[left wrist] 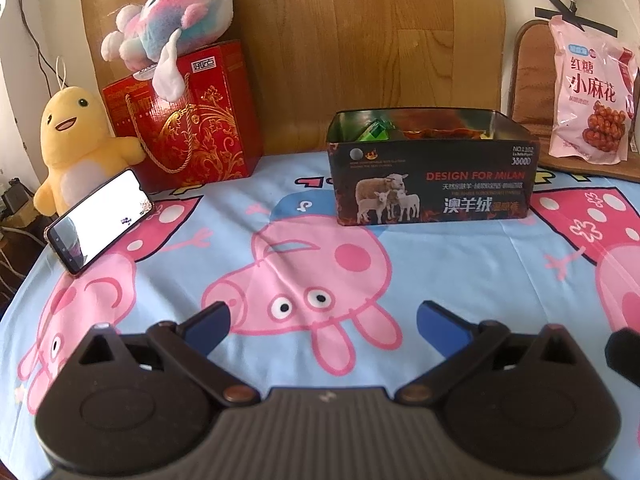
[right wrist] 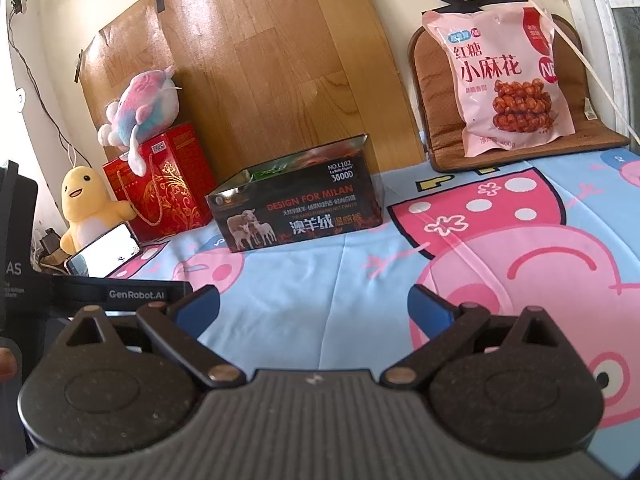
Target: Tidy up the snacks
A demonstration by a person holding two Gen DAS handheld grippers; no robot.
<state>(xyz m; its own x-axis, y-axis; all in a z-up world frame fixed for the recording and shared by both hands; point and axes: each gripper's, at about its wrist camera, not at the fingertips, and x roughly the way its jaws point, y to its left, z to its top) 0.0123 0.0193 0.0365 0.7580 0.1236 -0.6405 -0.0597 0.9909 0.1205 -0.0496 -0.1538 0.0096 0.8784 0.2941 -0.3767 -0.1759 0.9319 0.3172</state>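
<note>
A dark open tin box point(left wrist: 434, 182) with sheep pictures stands at the back of the cartoon-pig cloth; snack packets, one green point(left wrist: 376, 130), lie inside it. It also shows in the right wrist view point(right wrist: 298, 210). A pink snack bag point(left wrist: 592, 92) leans on a brown cushion at the back right, also in the right wrist view point(right wrist: 508, 80). My left gripper point(left wrist: 323, 320) is open and empty, low over the cloth in front of the box. My right gripper point(right wrist: 314, 308) is open and empty, right of the left gripper's body point(right wrist: 120, 292).
A red gift box point(left wrist: 188, 120) with a pink-blue plush point(left wrist: 176, 16) on top stands at the back left. A yellow plush point(left wrist: 76, 140) and a propped phone point(left wrist: 100, 220) sit beside it. A wooden board point(left wrist: 360, 40) lines the wall.
</note>
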